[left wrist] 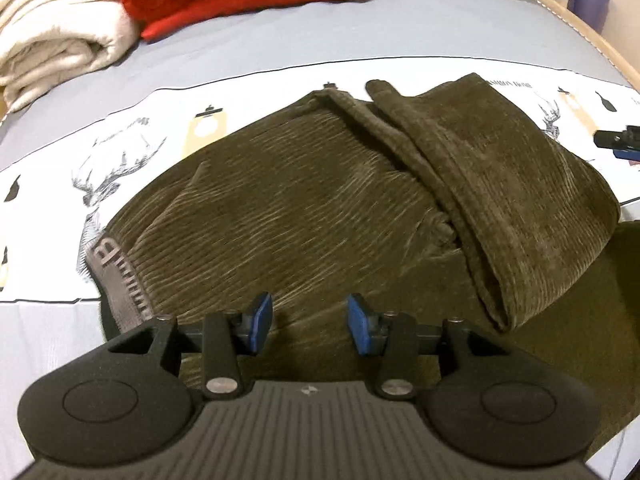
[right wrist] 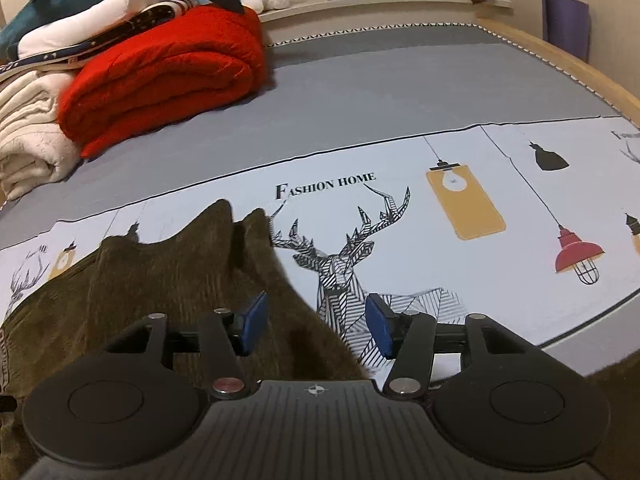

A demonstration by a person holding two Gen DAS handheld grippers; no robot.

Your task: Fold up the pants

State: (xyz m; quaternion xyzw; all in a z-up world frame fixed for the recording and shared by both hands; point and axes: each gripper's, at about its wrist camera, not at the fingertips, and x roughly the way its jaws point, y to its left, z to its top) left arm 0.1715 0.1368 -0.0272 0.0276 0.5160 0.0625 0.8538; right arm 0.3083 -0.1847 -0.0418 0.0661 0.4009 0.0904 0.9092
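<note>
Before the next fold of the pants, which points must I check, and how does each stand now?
1. Left gripper free, jaws apart, nothing held: ok.
2. Right gripper free, jaws apart, nothing held: ok.
3. Pants lie on the sheet: ok.
4. Folded leg flat, without bunching: not ok, ridges beside the fold.
5. Waistband straight: cannot tell, only its end shows.
6. Red blanket away from the pants: ok.
</note>
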